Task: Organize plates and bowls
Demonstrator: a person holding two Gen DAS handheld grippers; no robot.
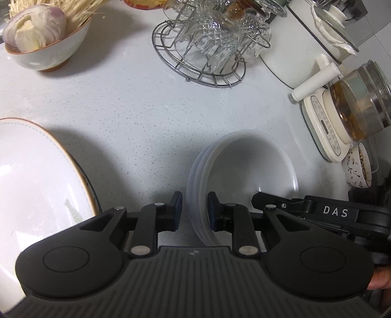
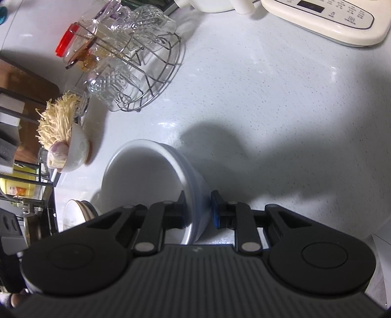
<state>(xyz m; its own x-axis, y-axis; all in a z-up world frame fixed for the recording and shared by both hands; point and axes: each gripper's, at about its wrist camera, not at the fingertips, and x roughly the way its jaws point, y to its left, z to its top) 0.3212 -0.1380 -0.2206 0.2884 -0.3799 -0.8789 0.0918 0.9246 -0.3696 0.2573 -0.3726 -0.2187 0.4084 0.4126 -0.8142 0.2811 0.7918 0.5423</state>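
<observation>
Down low in the left wrist view, the left gripper [image 1: 194,210] straddles the near left rim of a stack of white bowls [image 1: 246,159], which sits at lower centre right on the speckled white countertop [image 1: 136,107]. One blue-padded finger is outside the rim and one inside; the rim sits between them, with the inner pad against it, though a thin gap seems to remain on the outer side, so I cannot tell whether it is clamped. A large white plate with a brown rim [image 1: 36,171] fills the lower left. At upper left stands a bowl of garlic and pale noodles [image 1: 46,46]; at top centre, a wire rack of cut-glass cups [image 1: 207,49]. A cream kettle base with a glass pot [image 1: 342,117] is at the right edge, with a small patterned cup [image 1: 356,168] beneath it. The right gripper [image 1: 265,199], marked DAS, reaches the bowls' right rim.

Over in the right wrist view, the right gripper [image 2: 198,210] is closed on the wall of the white bowls [image 2: 146,176] at lower centre, one finger inside and one outside, both pads touching. The glass rack [image 2: 136,71] lies at upper left, the noodle bowl [image 2: 70,151] at the left, and a small stack of white dishes [image 2: 78,212] at lower left. A cream appliance panel [image 2: 330,19] occupies the upper right.
</observation>
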